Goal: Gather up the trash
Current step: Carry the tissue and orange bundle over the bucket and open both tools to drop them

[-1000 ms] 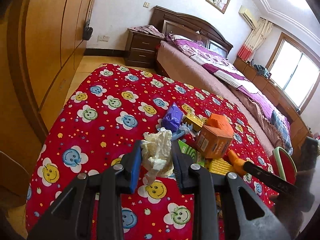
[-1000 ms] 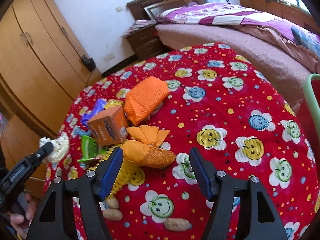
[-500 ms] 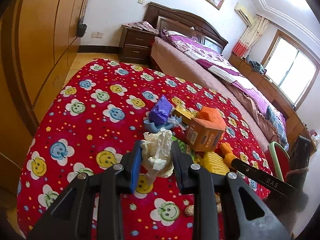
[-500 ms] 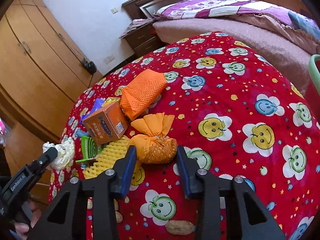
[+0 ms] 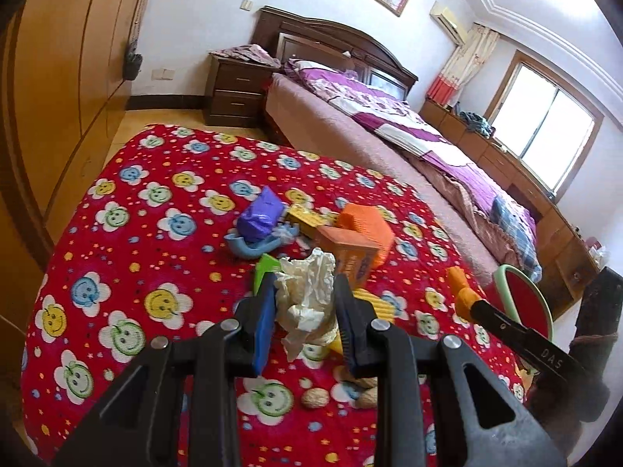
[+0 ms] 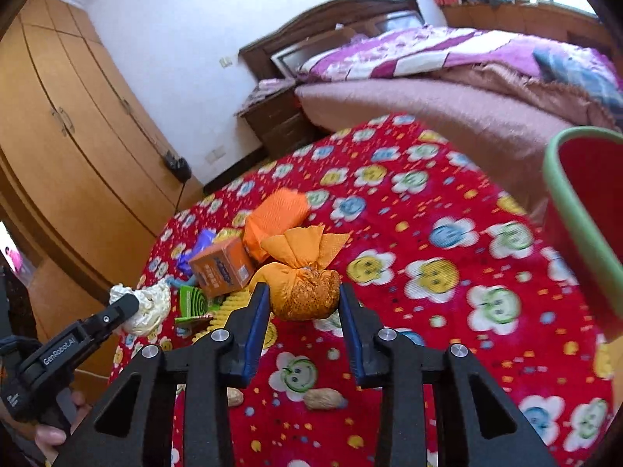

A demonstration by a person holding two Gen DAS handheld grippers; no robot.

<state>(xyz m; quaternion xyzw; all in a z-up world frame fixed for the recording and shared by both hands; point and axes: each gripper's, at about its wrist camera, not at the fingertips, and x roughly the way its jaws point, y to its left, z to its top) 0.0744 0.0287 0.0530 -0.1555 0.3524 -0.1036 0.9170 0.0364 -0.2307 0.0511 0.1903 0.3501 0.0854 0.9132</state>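
Observation:
My left gripper [image 5: 305,292] is shut on a crumpled white tissue [image 5: 307,292] and holds it above the red smiley tablecloth [image 5: 155,241]. The tissue also shows in the right wrist view [image 6: 146,305]. My right gripper [image 6: 303,295] is shut on an orange tied wrapper bundle [image 6: 305,288], lifted off the cloth. Left on the table are an orange box [image 6: 222,266], an orange mesh pad [image 6: 274,216], a purple wrapper [image 5: 261,218], a green packet [image 6: 194,301] and peanuts [image 6: 325,399].
A red bin with a green rim [image 6: 584,210] stands at the table's right edge. A bed [image 5: 389,124] and nightstand [image 5: 235,91] lie beyond the table. A wooden wardrobe [image 6: 66,136] fills the left side.
My right gripper closed on the orange bundle and lifted it, moving toward the red bin. My left gripper kept hold of the tissue and drew back a little.

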